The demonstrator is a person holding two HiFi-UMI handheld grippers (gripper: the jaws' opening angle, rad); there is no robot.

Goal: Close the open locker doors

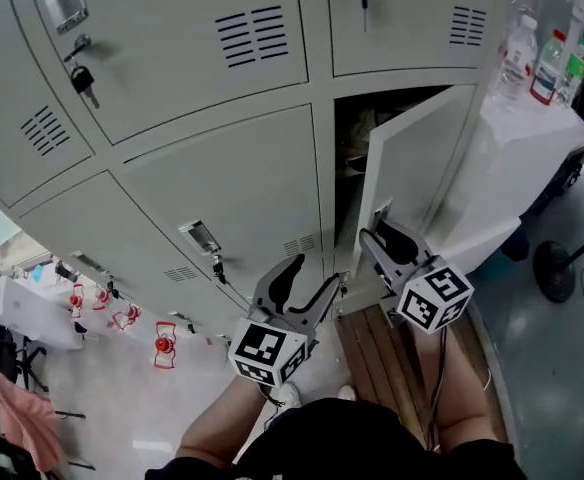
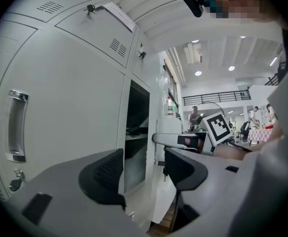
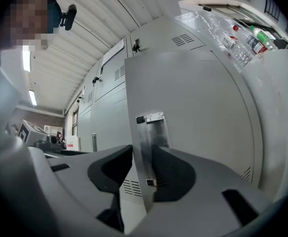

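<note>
Open locker door (image 1: 417,168) in a wall of grey lockers (image 1: 222,178), glossy floor (image 1: 562,368) below.
My right gripper (image 1: 377,240) clamps the door's edge; my left gripper (image 1: 315,274) gapes empty alongside.

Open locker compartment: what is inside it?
The open locker compartment is dark; the left gripper view shows a shelf with an unclear dark shape on it. Its half-open door covers the rest.

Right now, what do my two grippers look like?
Both the left gripper and the right gripper are light grey with curved jaws lined by black textured pads. Each carries a white cube printed with black square markers. The person wears a black top.
</note>
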